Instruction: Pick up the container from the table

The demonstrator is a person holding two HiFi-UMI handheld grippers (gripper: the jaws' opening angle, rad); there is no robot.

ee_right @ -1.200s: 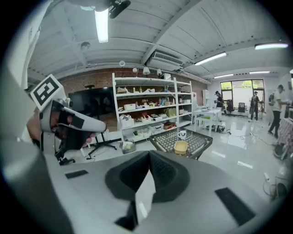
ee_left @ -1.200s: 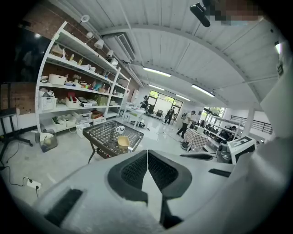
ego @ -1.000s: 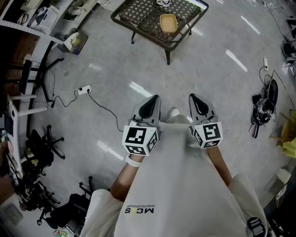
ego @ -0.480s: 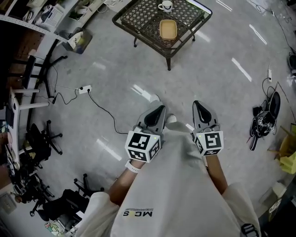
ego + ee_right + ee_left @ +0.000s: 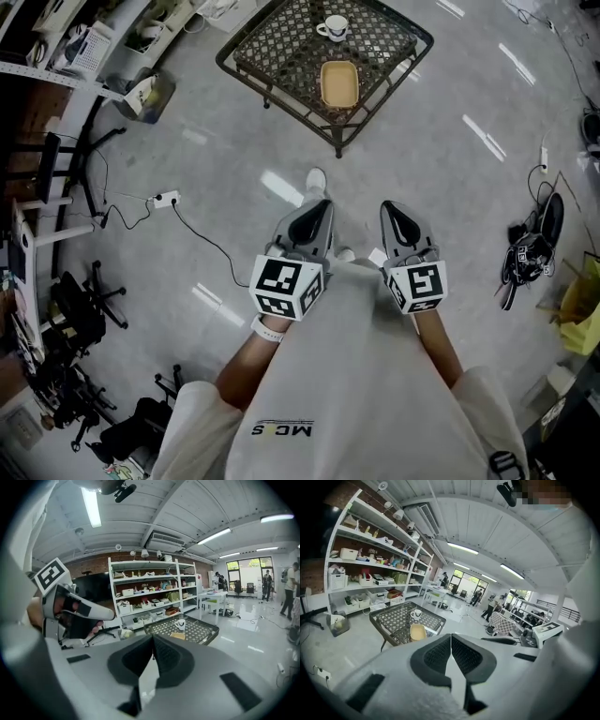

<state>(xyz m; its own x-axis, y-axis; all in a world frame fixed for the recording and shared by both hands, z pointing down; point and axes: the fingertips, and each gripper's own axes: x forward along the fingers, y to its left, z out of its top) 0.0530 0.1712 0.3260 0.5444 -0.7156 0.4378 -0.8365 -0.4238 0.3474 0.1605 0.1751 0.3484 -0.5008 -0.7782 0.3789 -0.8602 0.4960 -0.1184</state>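
A shallow yellow container (image 5: 339, 83) lies on a dark lattice-top metal table (image 5: 272, 37) far ahead, with a white mug (image 5: 334, 28) behind it. The same container (image 5: 417, 631) and mug (image 5: 416, 615) show small in the left gripper view, and the container (image 5: 177, 635) sits ahead in the right gripper view too. My left gripper (image 5: 315, 214) and right gripper (image 5: 395, 215) are held side by side near my chest, well short of the table. Both are shut with nothing between the jaws.
Grey floor lies between me and the table. A power strip with a black cable (image 5: 167, 199) lies at left, shelves (image 5: 370, 573) line the left wall, office chairs (image 5: 80, 300) stand at lower left, and black gear (image 5: 530, 253) sits at right. People (image 5: 492, 606) stand far back.
The table and container have shifted slightly nearer and lower in the head view as I walk forward. Both grippers stay shut and held together.
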